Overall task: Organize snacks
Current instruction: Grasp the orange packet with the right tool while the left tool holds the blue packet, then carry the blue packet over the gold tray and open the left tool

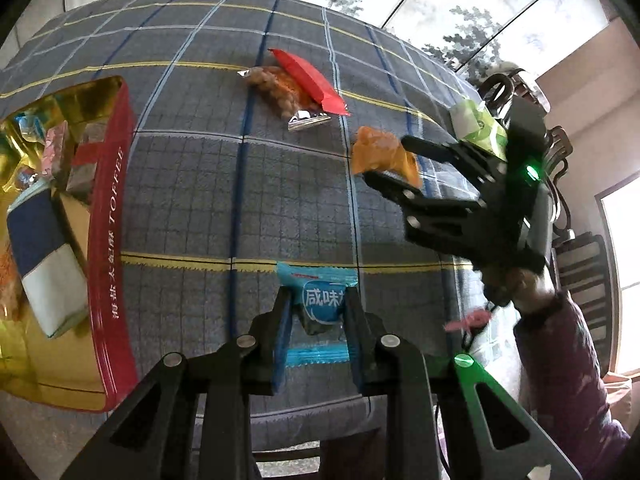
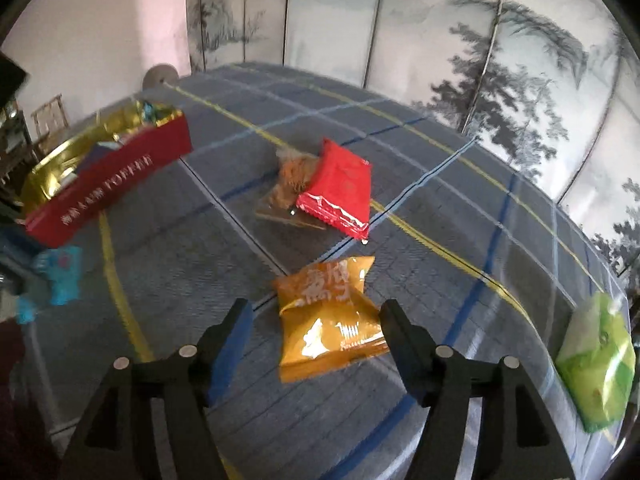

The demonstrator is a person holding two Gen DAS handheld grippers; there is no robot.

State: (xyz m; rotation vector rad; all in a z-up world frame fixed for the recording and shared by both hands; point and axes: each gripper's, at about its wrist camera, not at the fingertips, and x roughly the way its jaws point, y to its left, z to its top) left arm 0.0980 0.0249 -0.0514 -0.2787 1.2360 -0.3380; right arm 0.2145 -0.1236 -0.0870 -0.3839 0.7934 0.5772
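The left gripper (image 1: 318, 314) is clamping tight on a blue snack packet (image 1: 318, 296), whose long axis is running away from the camera, above the checked tablecloth (image 1: 180, 200). The right gripper (image 2: 316, 320) is standing partly open with nothing pinched; an orange packet (image 2: 326, 316) is lying on the cloth between its fingers (image 2: 236, 324), long axis pointing away, its edge at the right-hand finger. Farther off, a red packet (image 2: 338, 188) is overlapping a clear bag of nuts (image 2: 286, 184), well apart from the red toffee tin (image 1: 114, 240)
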